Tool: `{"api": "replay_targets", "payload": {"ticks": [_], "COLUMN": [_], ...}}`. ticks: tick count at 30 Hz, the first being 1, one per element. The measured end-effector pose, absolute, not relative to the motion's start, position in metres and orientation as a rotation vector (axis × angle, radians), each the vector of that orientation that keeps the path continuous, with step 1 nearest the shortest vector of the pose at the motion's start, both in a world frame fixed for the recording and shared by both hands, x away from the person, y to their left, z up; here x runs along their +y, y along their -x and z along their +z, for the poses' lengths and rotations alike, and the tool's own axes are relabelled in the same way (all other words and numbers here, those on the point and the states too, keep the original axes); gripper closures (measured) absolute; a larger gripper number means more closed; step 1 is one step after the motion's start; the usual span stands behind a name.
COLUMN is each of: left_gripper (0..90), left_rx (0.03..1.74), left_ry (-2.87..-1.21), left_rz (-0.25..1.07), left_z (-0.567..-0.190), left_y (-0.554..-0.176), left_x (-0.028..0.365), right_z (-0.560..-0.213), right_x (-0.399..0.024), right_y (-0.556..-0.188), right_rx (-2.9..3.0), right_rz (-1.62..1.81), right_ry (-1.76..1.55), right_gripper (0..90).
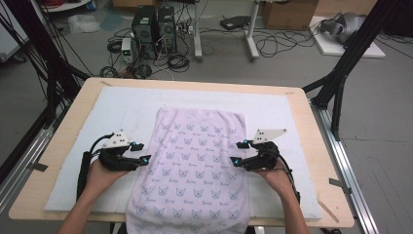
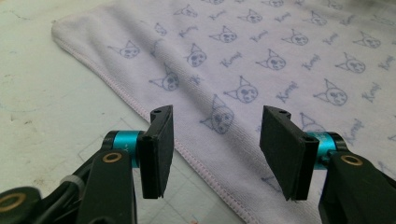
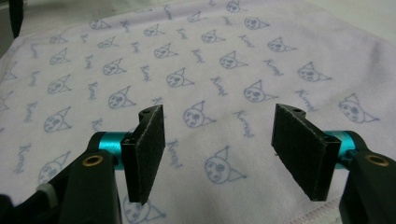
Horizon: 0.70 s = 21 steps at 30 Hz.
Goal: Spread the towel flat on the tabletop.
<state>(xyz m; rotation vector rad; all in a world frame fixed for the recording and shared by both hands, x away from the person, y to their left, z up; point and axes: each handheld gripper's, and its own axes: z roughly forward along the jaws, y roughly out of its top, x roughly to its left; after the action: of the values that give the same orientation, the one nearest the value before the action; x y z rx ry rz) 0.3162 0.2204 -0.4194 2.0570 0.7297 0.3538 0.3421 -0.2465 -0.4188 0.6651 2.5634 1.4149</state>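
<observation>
Towel: my pale lilac towel (image 1: 197, 161) with the blue cat-face print lies flat on the white mat (image 1: 97, 122) in the middle of the table (image 1: 63, 141); its near end hangs over the table edge at 6 o'clock
Left gripper: my left gripper (image 1: 140, 153) sits at 9 o'clock of the towel, over its stitched left hem; jaws stand partly apart with nothing between the pads (image 2: 159, 149); only cloth lies below
Right gripper: my right gripper (image 1: 238, 152) sits at 3 o'clock of the towel, over its right border; jaws apart, holding nothing; printed fabric lies under the gap
Spacing: both grippers face each other across the towel, well apart
</observation>
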Motion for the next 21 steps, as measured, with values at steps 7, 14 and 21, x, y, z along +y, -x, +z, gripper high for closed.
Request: {"api": "replay_targets", "payload": {"ticks": [7,14,21], "left_gripper": [44.6,44.3,44.2], "left_rx": [0.722,0.718,0.708], "left_ry": [-2.047,-2.052,-2.054], "left_rz": [0.346,0.345,0.343], "left_z": [-0.4195,-0.4199,-0.42], "left_y": [-0.3161,-0.3164,-0.316], "left_x": [0.2223,0.2231,0.2217], "right_z": [-0.4189,-0.4194,-0.4186], "right_x": [-0.2413,-0.2404,-0.2396], "right_y": [-0.3394,-0.3393,-0.3382], "right_rx": [2.579,2.584,2.584], "right_rz": [1.391,1.384,1.381], "right_ry": [-0.651,-0.657,-0.645], "right_gripper": [31.9,30.7,30.4]}}
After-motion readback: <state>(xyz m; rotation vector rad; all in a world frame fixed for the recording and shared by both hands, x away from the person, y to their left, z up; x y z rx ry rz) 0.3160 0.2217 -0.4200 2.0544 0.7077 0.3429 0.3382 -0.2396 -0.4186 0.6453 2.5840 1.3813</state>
